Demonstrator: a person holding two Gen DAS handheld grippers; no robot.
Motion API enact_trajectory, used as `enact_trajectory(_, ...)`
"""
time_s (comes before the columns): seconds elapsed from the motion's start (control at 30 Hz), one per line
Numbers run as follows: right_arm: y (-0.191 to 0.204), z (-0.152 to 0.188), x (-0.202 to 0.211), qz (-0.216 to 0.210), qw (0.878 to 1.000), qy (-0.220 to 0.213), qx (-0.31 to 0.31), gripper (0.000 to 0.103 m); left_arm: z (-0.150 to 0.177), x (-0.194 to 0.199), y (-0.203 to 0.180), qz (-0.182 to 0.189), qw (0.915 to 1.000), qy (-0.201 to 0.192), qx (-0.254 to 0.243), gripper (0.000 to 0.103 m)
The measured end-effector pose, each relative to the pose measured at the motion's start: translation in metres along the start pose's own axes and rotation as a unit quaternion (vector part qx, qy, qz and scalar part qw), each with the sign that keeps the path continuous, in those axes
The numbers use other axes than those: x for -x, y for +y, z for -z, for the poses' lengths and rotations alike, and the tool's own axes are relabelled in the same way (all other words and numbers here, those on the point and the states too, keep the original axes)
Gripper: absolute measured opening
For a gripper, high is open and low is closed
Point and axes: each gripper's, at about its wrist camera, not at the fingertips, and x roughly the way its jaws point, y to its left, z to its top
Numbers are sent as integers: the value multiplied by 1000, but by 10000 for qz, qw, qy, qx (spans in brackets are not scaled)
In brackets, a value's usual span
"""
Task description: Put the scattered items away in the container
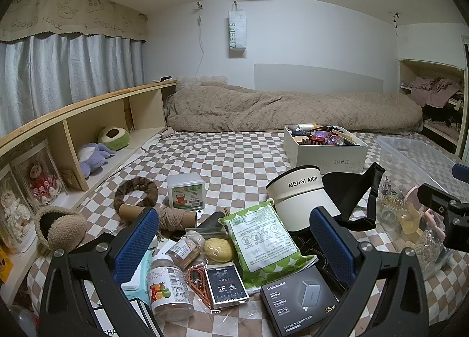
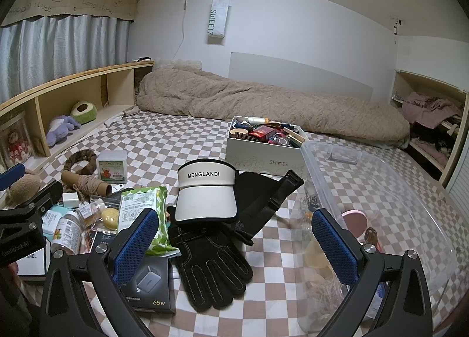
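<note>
Around my white visor (image 2: 205, 193) I count one of that kind; one black glove (image 2: 211, 263) just in front of it; one green wipes pack (image 1: 263, 243) and one charger box (image 1: 299, 299) to its left; one clear bin (image 2: 381, 190) to its right; one shoe box (image 2: 263, 155) behind it.

Brown-and-white checked bedsheet (image 2: 205, 137), black gloves (image 2: 211, 263), white visor (image 2: 205, 190)

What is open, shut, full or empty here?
left gripper: open, holding nothing
right gripper: open, holding nothing
clear bin: lid off, a few things inside
shoe box: open, full
candy jar: lying down, cap on
wipes pack: lying flat
</note>
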Motion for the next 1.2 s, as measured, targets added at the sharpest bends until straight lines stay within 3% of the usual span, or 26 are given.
enact_trajectory(0.5, 1, 5, -13, -64, 9999, 125, -6, 103, 11, -19, 2, -4, 9998, 206, 35, 103)
enact_trajectory(0.83, 2, 12, -36, -363, 9989, 238, -157, 103, 16, -35, 29, -112, 9979, 352, 539, 103)
enact_trajectory(1.2, 4, 26, -69, -736, 9945, 446, -595, 103, 39, -70, 48, -140, 9930, 908, 748, 103)
